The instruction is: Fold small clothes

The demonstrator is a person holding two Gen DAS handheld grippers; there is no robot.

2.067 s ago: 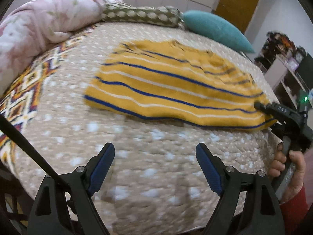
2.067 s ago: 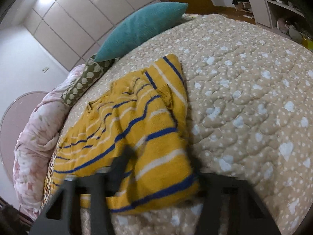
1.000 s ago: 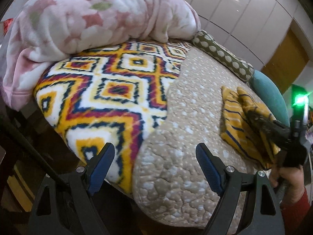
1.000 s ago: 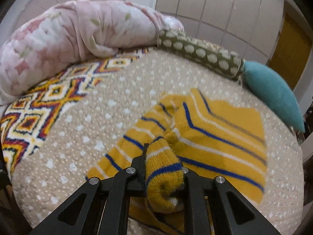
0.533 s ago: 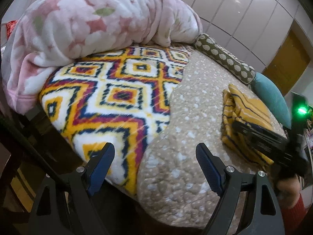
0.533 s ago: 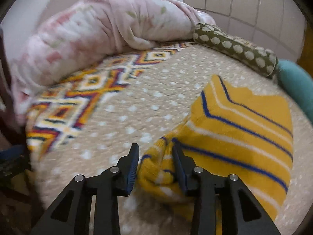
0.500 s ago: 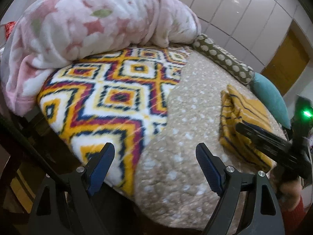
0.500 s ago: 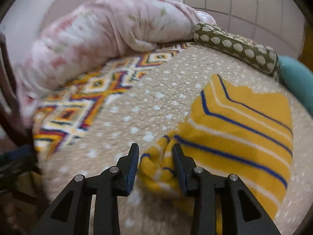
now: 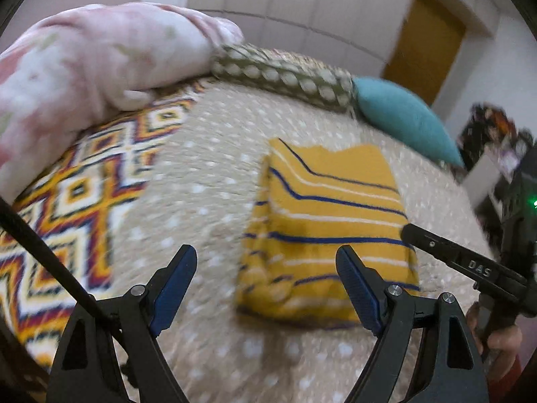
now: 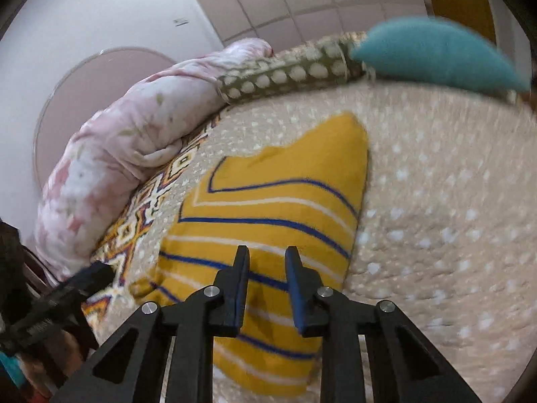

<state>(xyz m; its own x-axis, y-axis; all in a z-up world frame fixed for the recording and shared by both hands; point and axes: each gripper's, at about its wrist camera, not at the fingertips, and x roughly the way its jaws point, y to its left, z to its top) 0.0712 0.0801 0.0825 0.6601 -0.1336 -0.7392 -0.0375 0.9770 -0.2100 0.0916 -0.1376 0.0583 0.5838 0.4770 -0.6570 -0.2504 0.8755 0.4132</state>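
A yellow sweater [image 9: 322, 221] with blue and white stripes lies folded into a rectangle on the beige dotted bedspread [image 9: 208, 181]. It also shows in the right wrist view [image 10: 268, 208]. My left gripper [image 9: 266, 275] is open and empty, hovering over the sweater's near left edge. My right gripper [image 10: 266, 262] is narrowly open and empty, just above the sweater's near part. The right gripper also shows in the left wrist view [image 9: 436, 248], at the sweater's right edge.
A pink floral blanket [image 9: 84, 67] is heaped at the left. A geometric patterned cover [image 9: 77, 194] lies beside it. A dotted olive bolster [image 9: 285, 74] and a teal pillow [image 9: 402, 117] lie at the far side. Shelves [image 9: 496, 154] stand at the right.
The right gripper has let go of the sweater fold, which now lies flat, and has drawn back a little. The left gripper has swung right, so the sweater sits ahead of it.
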